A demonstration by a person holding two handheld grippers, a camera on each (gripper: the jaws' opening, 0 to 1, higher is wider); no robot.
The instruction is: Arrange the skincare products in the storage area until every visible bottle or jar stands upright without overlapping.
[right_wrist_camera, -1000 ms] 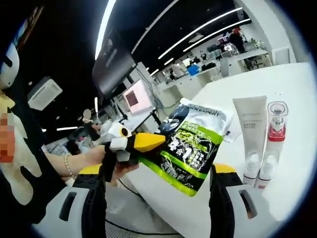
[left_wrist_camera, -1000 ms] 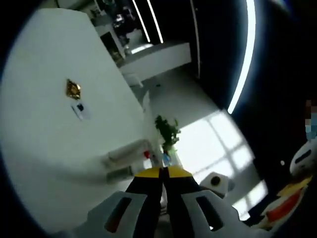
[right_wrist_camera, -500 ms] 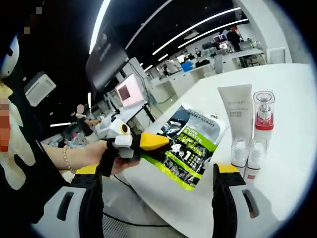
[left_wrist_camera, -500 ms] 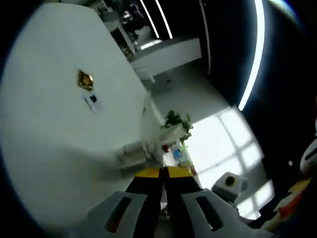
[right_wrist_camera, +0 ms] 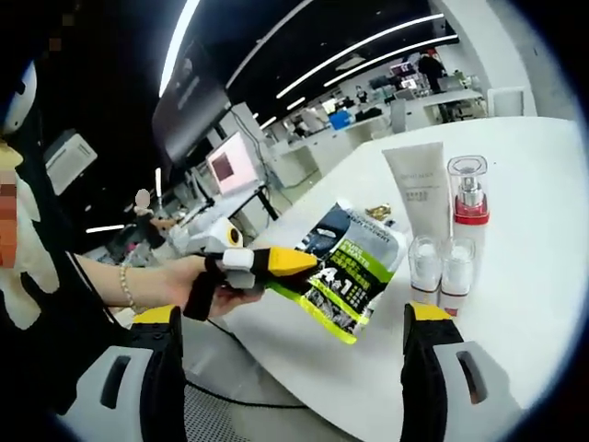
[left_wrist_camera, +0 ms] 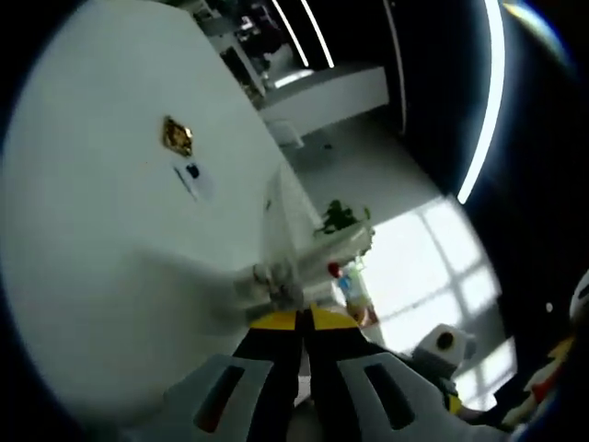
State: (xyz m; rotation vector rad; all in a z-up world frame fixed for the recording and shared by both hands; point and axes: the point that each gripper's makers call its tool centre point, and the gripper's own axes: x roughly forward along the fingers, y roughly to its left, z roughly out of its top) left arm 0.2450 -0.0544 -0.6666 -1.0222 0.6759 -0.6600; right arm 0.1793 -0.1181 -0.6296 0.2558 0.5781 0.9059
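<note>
In the right gripper view a green and black pouch (right_wrist_camera: 354,272) hangs over the white table's (right_wrist_camera: 543,276) near edge. My left gripper (right_wrist_camera: 276,262) is shut on its left end, held by a hand (right_wrist_camera: 198,281). Behind the pouch a white tube (right_wrist_camera: 416,189) and a clear bottle with a red band (right_wrist_camera: 467,198) stand upright. Two small clear bottles (right_wrist_camera: 423,262) stand in front of them. My right gripper (right_wrist_camera: 294,315) is open, short of the table, with nothing in it. In the left gripper view the left gripper (left_wrist_camera: 304,318) has its yellow tips pressed together, with blurred bottles (left_wrist_camera: 276,281) just beyond.
A small gold wrapper (left_wrist_camera: 177,135) and a white card (left_wrist_camera: 193,180) lie further out on the table (left_wrist_camera: 92,230). The gold wrapper (right_wrist_camera: 379,212) also lies behind the pouch. A potted plant (left_wrist_camera: 339,216) stands past the table. Desks and monitors fill the room beyond.
The left gripper has carried the pouch lower and to the right, closer to the standing bottles. Both cameras have shifted; the bottles have stayed in place.
</note>
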